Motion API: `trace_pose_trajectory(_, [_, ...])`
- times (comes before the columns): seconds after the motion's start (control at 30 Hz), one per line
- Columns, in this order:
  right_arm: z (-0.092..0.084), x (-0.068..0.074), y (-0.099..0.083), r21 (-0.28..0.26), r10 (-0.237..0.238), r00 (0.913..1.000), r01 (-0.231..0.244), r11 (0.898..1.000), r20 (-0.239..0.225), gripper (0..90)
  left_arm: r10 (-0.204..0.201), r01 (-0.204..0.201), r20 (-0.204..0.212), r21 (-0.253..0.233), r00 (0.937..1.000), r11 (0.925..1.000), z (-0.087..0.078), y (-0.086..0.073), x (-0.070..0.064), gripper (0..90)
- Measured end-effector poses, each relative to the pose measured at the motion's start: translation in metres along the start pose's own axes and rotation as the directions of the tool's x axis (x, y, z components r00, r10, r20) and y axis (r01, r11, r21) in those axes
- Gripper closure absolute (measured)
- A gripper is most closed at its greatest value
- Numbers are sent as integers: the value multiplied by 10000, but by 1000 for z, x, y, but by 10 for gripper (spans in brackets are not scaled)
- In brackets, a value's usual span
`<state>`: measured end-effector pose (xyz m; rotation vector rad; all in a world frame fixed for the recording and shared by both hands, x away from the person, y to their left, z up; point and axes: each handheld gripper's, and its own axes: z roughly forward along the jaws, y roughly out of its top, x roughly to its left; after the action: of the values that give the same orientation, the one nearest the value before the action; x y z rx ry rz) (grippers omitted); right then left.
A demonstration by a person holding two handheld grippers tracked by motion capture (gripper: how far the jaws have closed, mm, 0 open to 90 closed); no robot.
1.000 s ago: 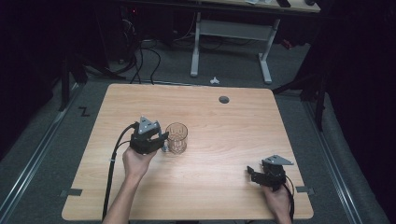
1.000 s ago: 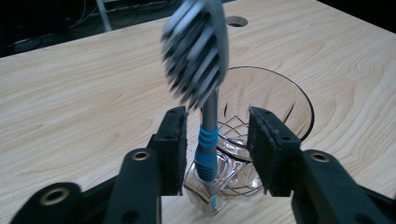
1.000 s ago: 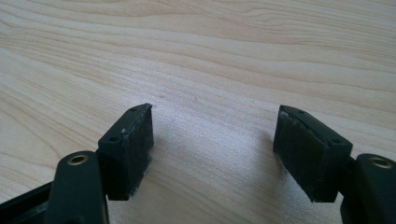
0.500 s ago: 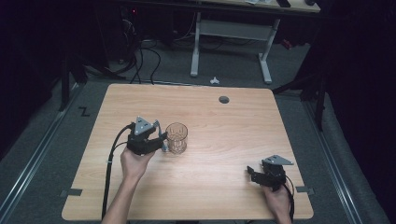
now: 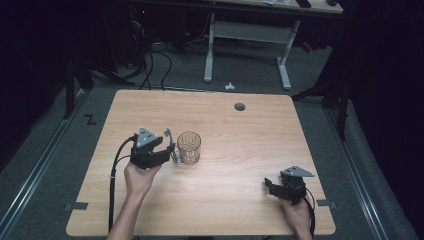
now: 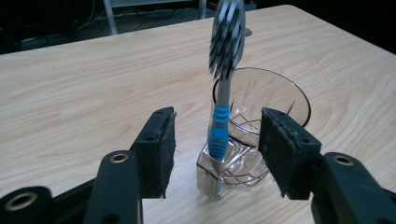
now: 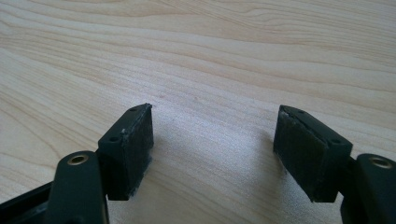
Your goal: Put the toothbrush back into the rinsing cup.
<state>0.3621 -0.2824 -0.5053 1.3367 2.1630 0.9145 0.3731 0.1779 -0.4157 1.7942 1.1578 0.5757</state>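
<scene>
In the left gripper view, the left gripper [image 6: 215, 149] stands released, its two black jaws spread with clear air between each pad and the toothbrush [image 6: 223, 84] that stands between them. The jaws have just been opening, and the toothbrush sits in the gap untouched by either pad. The toothbrush is nearly upright, its foot set in a small clear holder [image 6: 212, 179] on the table, its blue grip just above that and its bristle head at the top of the view, slightly blurred. The glass [image 6: 271, 116] stands directly behind the toothbrush, touching or almost touching the holder; which of the two I cannot tell.

From the high view, the left gripper [image 5: 170, 147] lies low on the left half of the table [image 5: 250, 125], held in the left hand [image 5: 137, 177], with its jaws pointing toward the glass [image 5: 189, 147] just beside it. The toothbrush [image 5: 171, 140] is a thin shape between gripper and glass.

The right gripper [image 5: 270, 187] rests near the front right corner, well apart from the glass, held in the right hand [image 5: 296, 215]. In the right gripper view its jaws [image 7: 212, 149] are wide apart with bare wood between them.

Farther off, a small dark round hole [image 5: 240, 106] marks the table's far side.
</scene>
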Motion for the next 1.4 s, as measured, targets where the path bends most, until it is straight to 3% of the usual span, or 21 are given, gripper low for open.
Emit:
trace_pose_trajectory(0.47, [0,0,0,2,10,10000,-10,10000,3,288,-174,176,140,-155,9998,9997,-11,-3,2,449])
trace_pose_trajectory(1.4, [0,0,0,2,13,10000,-13,10000,3,288,-461,459,-28,-439,9989,9980,-30,-13,8,442])
